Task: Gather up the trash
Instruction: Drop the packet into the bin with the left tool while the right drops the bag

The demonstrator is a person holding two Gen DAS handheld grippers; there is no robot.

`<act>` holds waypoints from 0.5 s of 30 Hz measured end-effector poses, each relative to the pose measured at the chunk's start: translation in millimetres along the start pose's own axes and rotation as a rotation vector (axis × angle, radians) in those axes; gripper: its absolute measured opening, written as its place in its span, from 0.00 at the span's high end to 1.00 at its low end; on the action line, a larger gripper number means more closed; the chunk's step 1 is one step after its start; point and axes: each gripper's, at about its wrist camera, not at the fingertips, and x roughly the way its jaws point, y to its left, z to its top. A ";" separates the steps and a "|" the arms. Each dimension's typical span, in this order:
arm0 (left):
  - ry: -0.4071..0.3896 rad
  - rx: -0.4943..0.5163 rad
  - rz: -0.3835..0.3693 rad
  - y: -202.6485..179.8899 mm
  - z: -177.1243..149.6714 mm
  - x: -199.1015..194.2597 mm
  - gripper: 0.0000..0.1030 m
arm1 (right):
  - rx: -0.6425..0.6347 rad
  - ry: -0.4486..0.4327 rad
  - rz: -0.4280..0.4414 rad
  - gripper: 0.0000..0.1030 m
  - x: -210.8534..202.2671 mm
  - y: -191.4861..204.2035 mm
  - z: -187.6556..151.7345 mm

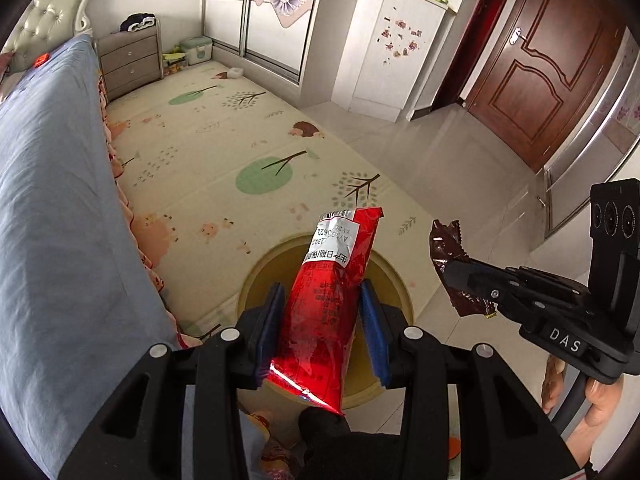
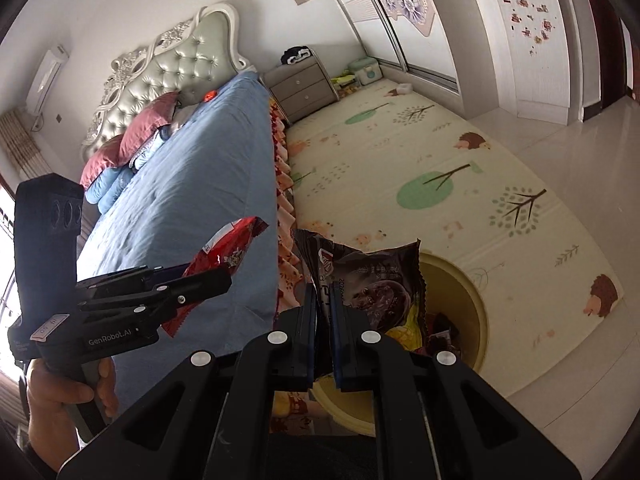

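My left gripper (image 1: pixel 322 294) is shut on a red snack wrapper (image 1: pixel 334 280) that sticks up between its blue pads, straight over a yellow round bin (image 1: pixel 394 280) on the floor. My right gripper (image 2: pixel 323 294) is shut on a dark brown wrapper (image 2: pixel 372 276), held above the same yellow bin (image 2: pixel 476 300), which has several wrappers inside. In the left wrist view the right gripper (image 1: pixel 454 272) and its brown wrapper (image 1: pixel 444 244) hang to the right of the bin. In the right wrist view the left gripper (image 2: pixel 224 276) with the red wrapper (image 2: pixel 224 252) is at the left.
A bed with a blue cover (image 1: pixel 52 200) runs along the left. A patterned play mat (image 1: pixel 240 152) covers the floor beyond the bin. A grey nightstand (image 1: pixel 130 64), a white cabinet (image 1: pixel 392 44) and a brown door (image 1: pixel 552 60) stand farther off. A hand (image 2: pixel 60 392) grips the left handle.
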 end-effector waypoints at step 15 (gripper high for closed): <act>0.079 -0.091 -0.002 25.9 14.1 64.9 0.17 | 0.090 0.063 -0.033 0.39 51.3 -35.6 0.6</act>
